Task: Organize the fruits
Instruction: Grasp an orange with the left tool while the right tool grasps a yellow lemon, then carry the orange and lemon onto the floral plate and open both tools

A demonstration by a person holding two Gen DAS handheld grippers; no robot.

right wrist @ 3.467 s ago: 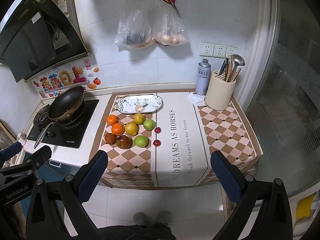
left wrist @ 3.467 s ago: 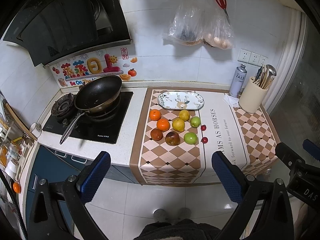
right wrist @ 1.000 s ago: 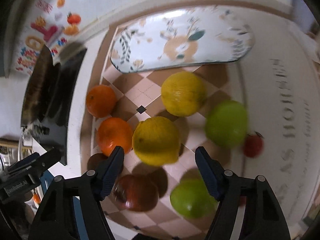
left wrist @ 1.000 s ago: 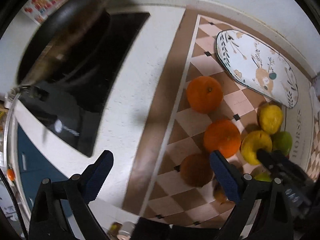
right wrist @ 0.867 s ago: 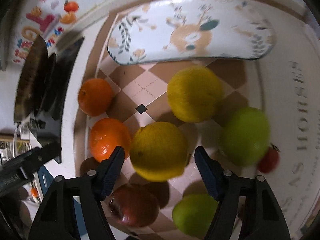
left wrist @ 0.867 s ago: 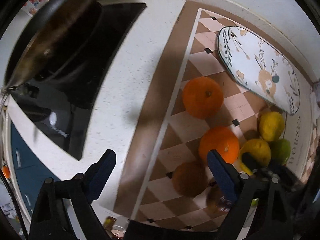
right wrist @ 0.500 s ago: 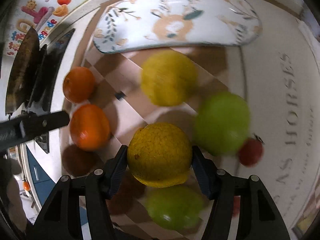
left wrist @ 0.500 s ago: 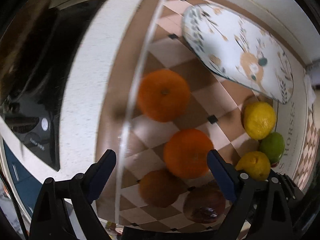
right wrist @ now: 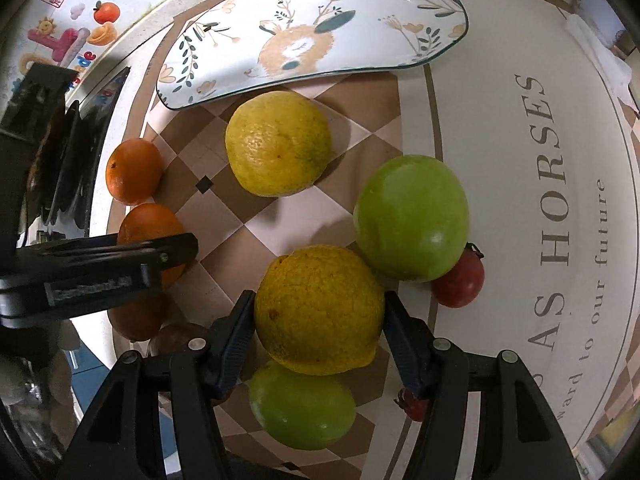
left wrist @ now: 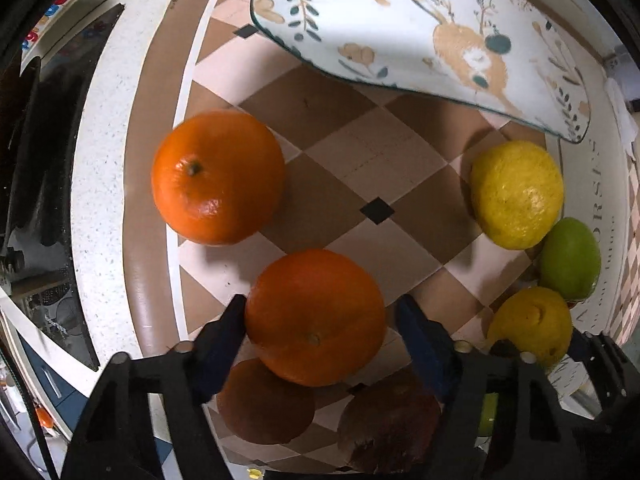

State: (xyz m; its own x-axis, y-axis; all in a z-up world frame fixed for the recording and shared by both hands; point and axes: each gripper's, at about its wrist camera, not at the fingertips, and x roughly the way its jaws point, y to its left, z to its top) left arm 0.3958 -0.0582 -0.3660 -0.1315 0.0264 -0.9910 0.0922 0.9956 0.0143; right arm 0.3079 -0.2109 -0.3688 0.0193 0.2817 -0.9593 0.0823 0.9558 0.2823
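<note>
My left gripper [left wrist: 320,320] is closed around an orange [left wrist: 316,316], its blue pads touching both sides. A second orange [left wrist: 218,178] lies further back on the left. My right gripper [right wrist: 320,314] is shut on a yellow lemon [right wrist: 320,308]. A second lemon [right wrist: 278,142] lies beyond it, a green apple [right wrist: 412,218] to the right and another green fruit [right wrist: 302,404] underneath. The white deer-patterned plate [right wrist: 320,24] sits empty at the back and also shows in the left wrist view [left wrist: 400,12]. Two brown fruits [left wrist: 268,404] lie below the left gripper.
Small red tomatoes [right wrist: 458,280] lie right of the fruit on the checkered cloth [left wrist: 340,128] with lettering. The black stove [left wrist: 36,140] is at the far left. The left gripper's body [right wrist: 92,276] crosses the right wrist view at the left.
Both grippers came down onto the fruit group. The left jaws narrowed onto the orange. The right jaws stayed on the lemon, which now sits higher relative to the fruits around it.
</note>
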